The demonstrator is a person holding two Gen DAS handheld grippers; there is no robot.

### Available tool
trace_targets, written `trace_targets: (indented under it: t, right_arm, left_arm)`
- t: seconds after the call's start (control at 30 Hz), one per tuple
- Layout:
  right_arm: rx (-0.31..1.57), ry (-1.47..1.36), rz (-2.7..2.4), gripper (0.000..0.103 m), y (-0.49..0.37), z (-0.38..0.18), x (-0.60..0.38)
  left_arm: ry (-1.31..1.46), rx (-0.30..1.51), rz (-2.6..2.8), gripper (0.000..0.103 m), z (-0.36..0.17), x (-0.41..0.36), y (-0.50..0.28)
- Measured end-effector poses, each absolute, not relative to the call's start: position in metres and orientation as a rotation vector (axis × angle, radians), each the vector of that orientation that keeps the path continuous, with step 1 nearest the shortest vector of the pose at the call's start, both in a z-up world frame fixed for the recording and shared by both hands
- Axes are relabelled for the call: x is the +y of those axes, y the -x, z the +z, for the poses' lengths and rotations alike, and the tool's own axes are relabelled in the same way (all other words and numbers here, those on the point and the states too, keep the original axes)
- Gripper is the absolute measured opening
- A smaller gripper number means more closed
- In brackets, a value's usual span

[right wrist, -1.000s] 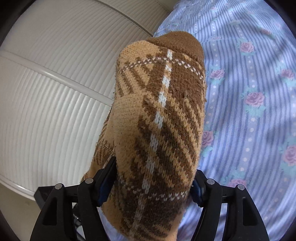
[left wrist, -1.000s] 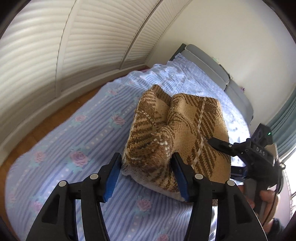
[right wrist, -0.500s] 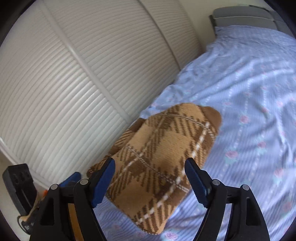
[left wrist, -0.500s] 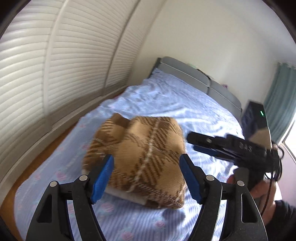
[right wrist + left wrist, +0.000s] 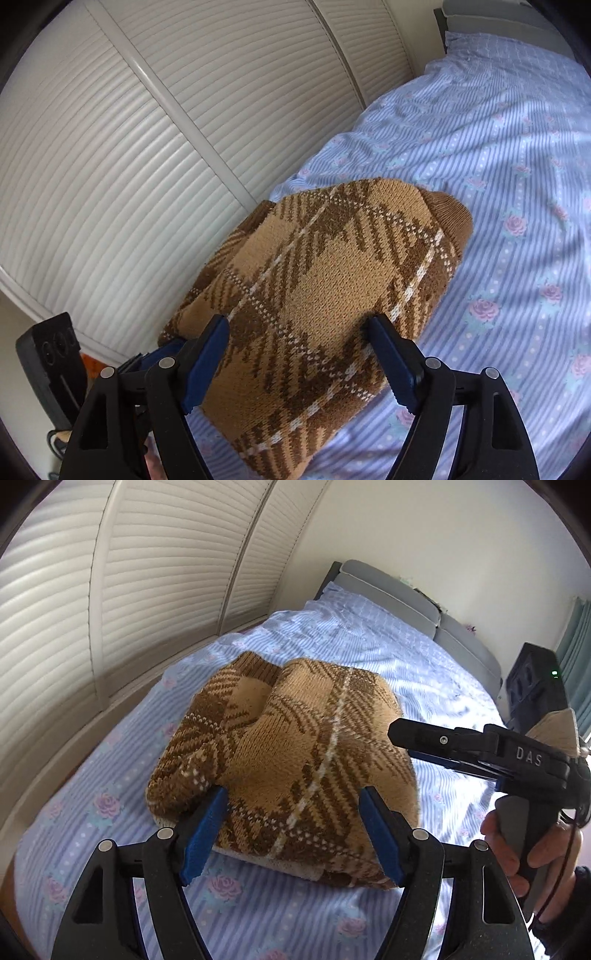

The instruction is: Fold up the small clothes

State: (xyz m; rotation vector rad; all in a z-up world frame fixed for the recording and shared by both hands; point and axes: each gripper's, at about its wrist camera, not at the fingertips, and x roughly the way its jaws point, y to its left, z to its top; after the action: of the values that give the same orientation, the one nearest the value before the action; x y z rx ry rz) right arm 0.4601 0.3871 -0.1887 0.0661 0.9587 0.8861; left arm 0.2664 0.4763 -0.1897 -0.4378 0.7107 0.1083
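Framing the lower middle of the left wrist view, the left gripper stands spread, its blue pads clear of the cloth and nothing pinched between them. Just beyond lies the folded brown plaid sweater, a thick bundle resting on the blue rose-print bed sheet at the centre of the frame. Its long axis runs from the lower right of that picture toward the upper left, where a ribbed dark-brown edge shows. At the right edge of the frame the right gripper hangs over the bundle's right end, held by a hand.

In the right wrist view that gripper is spread too, gripping nothing; the sweater stretches from bottom centre toward the upper right. No container is in view. White slatted doors fill the upper left, and a grey headboard stands at the far end of the bed.
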Motion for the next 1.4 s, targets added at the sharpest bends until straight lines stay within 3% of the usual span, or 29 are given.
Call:
trace_targets:
  t: [0.37,0.7,1.13,1.4]
  right_arm:
    - [0.768,-0.075,0.838,0.079,-0.372,-0.093,0.296]
    - [0.580,-0.046,0.695,0.079,-0.249,-0.012,0.131]
    - [0.518,-0.073,0.314,0.079,-0.117,0.001,-0.085]
    - [0.501,-0.080,0.093,0.079,-0.071,0.007,-0.159]
  left_arm:
    - [0.352,0.691,0.165,0.077,-0.100,0.415,-0.206]
    - [0.257,0.652,0.103,0.081,-0.020,0.279,-0.138]
    - [0.151,0.676,-0.070,0.081,-0.001,0.104,-0.085]
    - [0.034,0.638,-0.091,0.081,0.012,0.039,-0.063]
